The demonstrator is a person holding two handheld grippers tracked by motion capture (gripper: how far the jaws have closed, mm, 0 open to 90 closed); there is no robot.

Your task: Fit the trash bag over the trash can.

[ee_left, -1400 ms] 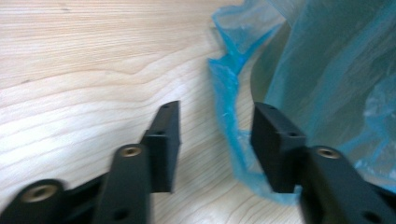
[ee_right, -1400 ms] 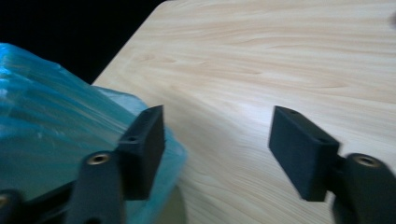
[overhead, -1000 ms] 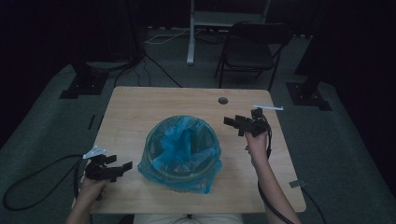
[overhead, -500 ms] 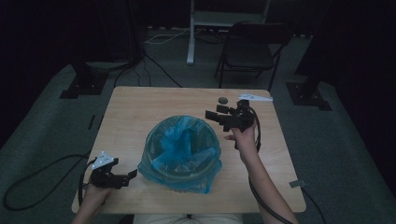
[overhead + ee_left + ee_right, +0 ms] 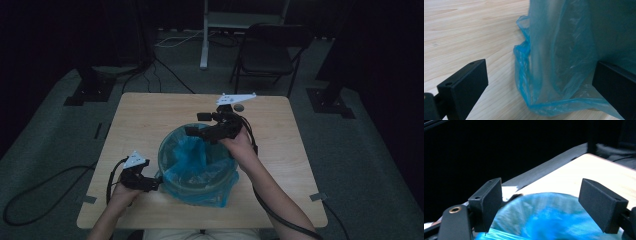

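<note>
A round bin [image 5: 162, 159] lined with a blue plastic bag [image 5: 196, 161] stands in the middle of the wooden table [image 5: 145, 125]. My left gripper [image 5: 156, 184] lies low at the bin's near left side. Its jaws have just been opening and stand open on either side of the bag's hanging skirt [image 5: 564, 50], without touching it in the left gripper view [image 5: 539, 82]. My right gripper [image 5: 196, 124] hovers over the bin's far rim and points left. It is open with nothing between its jaws [image 5: 551, 202], and the blue bag [image 5: 544, 215] lies below them.
A small dark round thing [image 5: 239, 107] lies near the table's far edge. Behind the table stand a folding chair [image 5: 270, 55] and a white stand [image 5: 205, 40]. A cable [image 5: 45, 190] trails on the floor at the left.
My right gripper has risen and swung left, from the right of the bin to above its far rim. My left gripper has slid right, up to the bag at the bin's base.
</note>
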